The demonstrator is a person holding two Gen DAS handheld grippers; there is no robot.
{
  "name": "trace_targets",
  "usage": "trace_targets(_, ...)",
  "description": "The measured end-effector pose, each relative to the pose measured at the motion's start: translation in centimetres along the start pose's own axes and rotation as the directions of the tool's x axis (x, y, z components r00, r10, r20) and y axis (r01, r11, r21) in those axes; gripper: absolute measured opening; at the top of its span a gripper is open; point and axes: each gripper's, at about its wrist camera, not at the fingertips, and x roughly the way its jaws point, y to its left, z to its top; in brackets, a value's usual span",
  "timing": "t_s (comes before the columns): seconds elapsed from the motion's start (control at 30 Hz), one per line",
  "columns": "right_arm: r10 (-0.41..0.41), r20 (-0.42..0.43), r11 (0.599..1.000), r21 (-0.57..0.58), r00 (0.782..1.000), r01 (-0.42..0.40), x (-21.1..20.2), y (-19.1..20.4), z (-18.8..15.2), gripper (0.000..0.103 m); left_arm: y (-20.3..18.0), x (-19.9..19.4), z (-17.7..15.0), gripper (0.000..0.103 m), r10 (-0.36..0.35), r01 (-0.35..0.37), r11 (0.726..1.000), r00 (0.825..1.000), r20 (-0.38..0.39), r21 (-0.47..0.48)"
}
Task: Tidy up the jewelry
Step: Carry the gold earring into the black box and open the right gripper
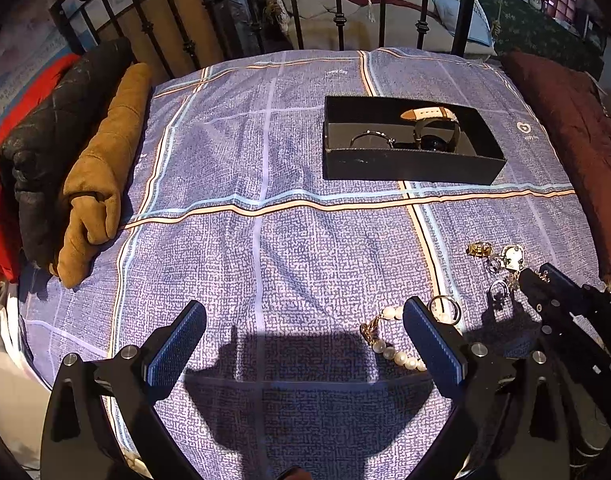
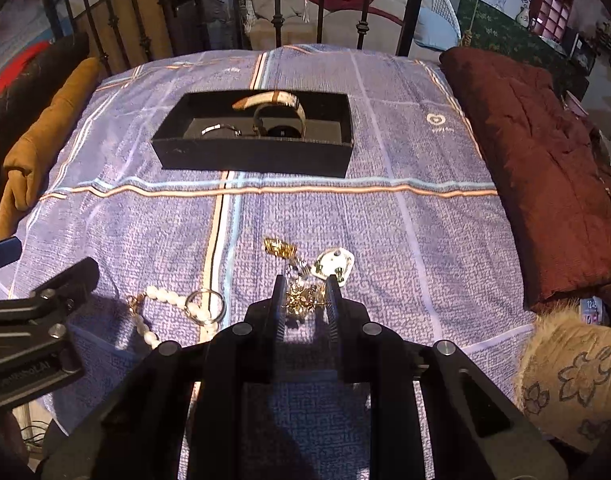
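A black open box sits on the purple plaid cloth and holds a watch with a pale strap and a thin bangle. My left gripper is open and empty above the cloth, its right finger beside a pearl bracelet and a metal ring. My right gripper has its jaws close around a gold trinket lying on the cloth. A gold clasp piece and a silver heart charm lie just beyond.
A tan rolled garment and a dark jacket line the left edge. A maroon quilt lines the right. A furry patterned cushion sits at near right. Black metal railing stands behind the table.
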Motion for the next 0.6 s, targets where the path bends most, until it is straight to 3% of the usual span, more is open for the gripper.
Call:
trace_targets(0.33,0.007,0.116,1.000,-0.022,0.993,-0.004,-1.9,0.7,7.8,0.021,1.4,-0.4,5.5,0.097,0.036,-0.033,0.998,0.997,0.074,-0.045)
trace_targets(0.6,0.014,0.123,1.000,-0.028,0.992,-0.010,0.3,1.3,11.2,0.021,1.4,0.7,7.5,0.097,0.045,-0.042,0.998,0.995,0.085,-0.040)
